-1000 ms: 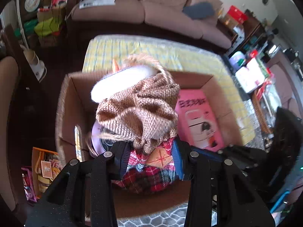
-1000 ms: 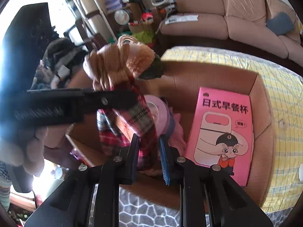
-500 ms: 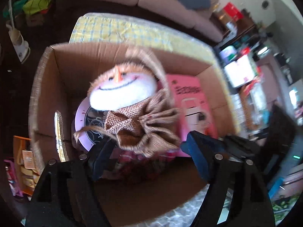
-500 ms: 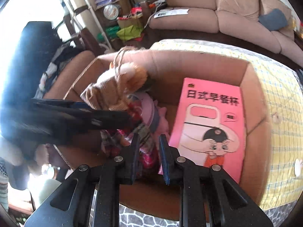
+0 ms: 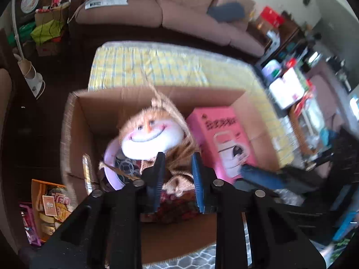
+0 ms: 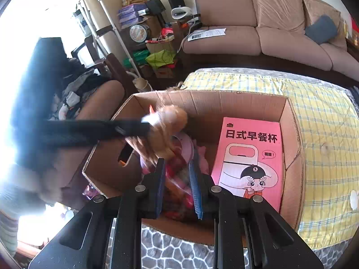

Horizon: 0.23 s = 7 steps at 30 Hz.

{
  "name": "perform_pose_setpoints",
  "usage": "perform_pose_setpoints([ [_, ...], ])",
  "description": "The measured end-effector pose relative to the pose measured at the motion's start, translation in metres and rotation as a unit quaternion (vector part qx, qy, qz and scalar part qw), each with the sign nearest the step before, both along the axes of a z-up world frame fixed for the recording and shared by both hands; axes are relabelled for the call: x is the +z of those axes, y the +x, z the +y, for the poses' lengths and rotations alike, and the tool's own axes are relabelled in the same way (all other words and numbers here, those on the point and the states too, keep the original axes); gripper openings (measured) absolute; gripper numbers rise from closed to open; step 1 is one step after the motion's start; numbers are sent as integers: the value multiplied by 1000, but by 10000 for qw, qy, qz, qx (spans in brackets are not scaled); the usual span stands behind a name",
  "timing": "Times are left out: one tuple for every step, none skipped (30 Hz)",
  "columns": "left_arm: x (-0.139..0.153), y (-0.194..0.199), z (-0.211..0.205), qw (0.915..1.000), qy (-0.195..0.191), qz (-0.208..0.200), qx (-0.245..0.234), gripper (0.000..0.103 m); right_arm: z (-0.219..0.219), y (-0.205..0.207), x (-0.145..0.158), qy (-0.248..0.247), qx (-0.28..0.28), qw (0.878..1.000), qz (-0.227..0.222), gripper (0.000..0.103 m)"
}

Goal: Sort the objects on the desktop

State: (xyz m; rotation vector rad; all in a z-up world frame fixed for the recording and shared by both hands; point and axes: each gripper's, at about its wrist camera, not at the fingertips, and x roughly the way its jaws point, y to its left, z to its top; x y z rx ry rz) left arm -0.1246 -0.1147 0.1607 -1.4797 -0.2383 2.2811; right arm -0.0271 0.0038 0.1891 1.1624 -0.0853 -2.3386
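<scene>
A snowman doll with a white face, burlap scarf and red plaid body lies in the cardboard box, face up on a lilac round tin. My left gripper hovers over the doll's scarf with a narrow gap between its jaws; no grip is visible. My right gripper sits over the doll's plaid lower body, jaws slightly apart around it. In the right wrist view the doll's head is blurred beside the left gripper's black body.
A pink boxed breakfast cup lies in the right half of the box. The box stands on a table with a yellow checked cloth. A brown sofa is behind. Clutter and bags lie on the floor at left.
The doll went down from above the box into it and now lies face up. My left gripper opened wide, letting it go, then narrowed again. My right gripper's jaws spread slightly.
</scene>
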Motion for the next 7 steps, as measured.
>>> perform_pose_setpoints([
  [-8, 1, 5, 10000, -3, -65, -48, 21, 0, 0, 1, 31, 18, 10000, -8, 23],
  [-17, 3, 11, 9998, -76, -163, -103, 21, -1, -1, 1, 74, 19, 10000, -6, 23],
  [-25, 6, 16, 9994, -169, -238, -171, 21, 1, -1, 1, 132, 9, 9999, 5, 23],
  [-37, 9, 24, 9985, -311, -357, -289, 21, 3, -2, 1, 181, -11, 9998, 18, 23],
  [-47, 14, 27, 9976, -387, -454, -355, 21, 6, -2, 2, 187, -42, 9998, 20, 23],
  [-55, 17, 31, 9967, -453, -541, -413, 21, 9, -3, 2, 147, -90, 9999, 8, 23],
  [-59, 20, 33, 9963, -478, -568, -441, 21, 13, -2, 3, 110, -120, 9999, 3, 23],
])
